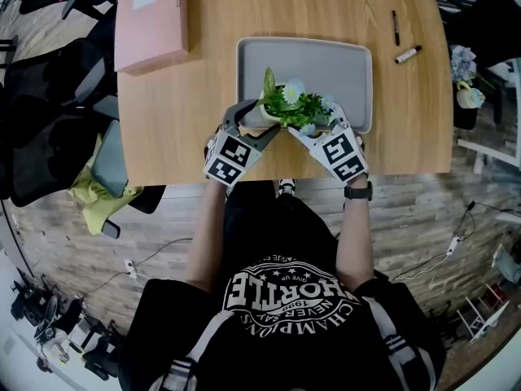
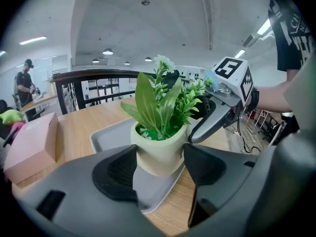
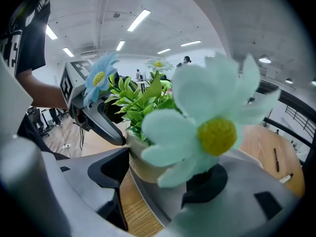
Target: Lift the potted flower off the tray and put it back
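Clasping the flower pot (image 2: 160,149) from 8 and 4 o'clock, the left gripper (image 1: 254,122) and right gripper (image 1: 319,123) clench their jaws on it at the tray's (image 1: 342,63) 7 o'clock corner, on the desk (image 1: 212,80).

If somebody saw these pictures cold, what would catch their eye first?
The potted flower, pale blooms over green leaves in a cream pot, stands out at the near left corner of the grey tray. The left gripper and the right gripper flank it, the left one's fingers against the pot's sides. A pink box lies at the far left of the wooden table.
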Demonstrator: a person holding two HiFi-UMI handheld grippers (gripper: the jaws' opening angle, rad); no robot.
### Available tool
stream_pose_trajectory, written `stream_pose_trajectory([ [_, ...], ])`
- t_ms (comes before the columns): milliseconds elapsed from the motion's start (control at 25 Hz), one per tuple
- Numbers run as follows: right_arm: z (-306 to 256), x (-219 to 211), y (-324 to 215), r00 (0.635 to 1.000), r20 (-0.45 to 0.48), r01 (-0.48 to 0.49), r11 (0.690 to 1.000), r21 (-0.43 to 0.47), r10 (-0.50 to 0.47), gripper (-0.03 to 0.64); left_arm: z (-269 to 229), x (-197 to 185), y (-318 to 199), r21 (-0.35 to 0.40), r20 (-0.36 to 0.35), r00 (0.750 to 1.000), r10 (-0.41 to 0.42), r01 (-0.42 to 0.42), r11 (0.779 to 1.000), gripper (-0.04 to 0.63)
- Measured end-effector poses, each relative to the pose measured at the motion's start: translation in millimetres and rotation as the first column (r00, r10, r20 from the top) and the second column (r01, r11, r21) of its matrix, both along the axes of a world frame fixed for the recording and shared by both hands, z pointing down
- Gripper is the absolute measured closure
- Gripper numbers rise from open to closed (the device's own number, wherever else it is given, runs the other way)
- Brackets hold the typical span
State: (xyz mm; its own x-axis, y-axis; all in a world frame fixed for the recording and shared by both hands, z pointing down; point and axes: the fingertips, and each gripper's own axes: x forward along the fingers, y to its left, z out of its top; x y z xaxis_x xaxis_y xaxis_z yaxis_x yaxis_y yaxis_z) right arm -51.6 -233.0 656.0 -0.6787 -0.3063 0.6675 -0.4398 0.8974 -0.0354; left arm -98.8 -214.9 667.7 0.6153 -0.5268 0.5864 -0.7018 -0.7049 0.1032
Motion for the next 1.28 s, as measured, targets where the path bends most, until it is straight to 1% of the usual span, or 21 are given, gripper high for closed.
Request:
stream_pose_trajectory([
  [480, 24, 0, 1, 0.999, -0.040, -0.012, 1.000, -0.010, 0.012, 0.265, 23, 1, 1, -0.004, 0.027, 0.999, -0.034, 0.034, 0.999, 0.285],
  [600, 27, 0, 2, 0.999, -0.038, -0.024, 1.000, -0.012, 0.023, 0.267, 26, 0, 2, 0.008, 0.029, 0.999, -0.040, 0.039, 0.999, 0.285],
  [840, 32, 0, 6, 0.997, -0.017, -0.072, 0.997, -0.028, 0.071, 0.265, 35, 1, 7, 0.000, 0.032, 0.998, -0.060, 0.060, 0.998, 0.290],
  [920, 33, 0, 7, 0.995, 0.004, -0.100, 0.994, -0.035, 0.100, 0.265, 38, 0, 9, -0.008, 0.024, 0.997, -0.070, 0.070, 0.998, 0.290],
  [1040, 33, 3, 9, 0.989, 0.033, -0.145, 0.988, -0.056, 0.147, 0.275, 35, -4, 9, -0.018, -0.011, 0.994, -0.105, 0.105, 0.994, 0.288],
  [1280, 29, 20, 8, 0.978, 0.014, -0.206, 0.978, -0.032, 0.207, 0.299, 19, -18, 8, -0.004, -0.050, 0.985, -0.165, 0.165, 0.986, 0.288],
])
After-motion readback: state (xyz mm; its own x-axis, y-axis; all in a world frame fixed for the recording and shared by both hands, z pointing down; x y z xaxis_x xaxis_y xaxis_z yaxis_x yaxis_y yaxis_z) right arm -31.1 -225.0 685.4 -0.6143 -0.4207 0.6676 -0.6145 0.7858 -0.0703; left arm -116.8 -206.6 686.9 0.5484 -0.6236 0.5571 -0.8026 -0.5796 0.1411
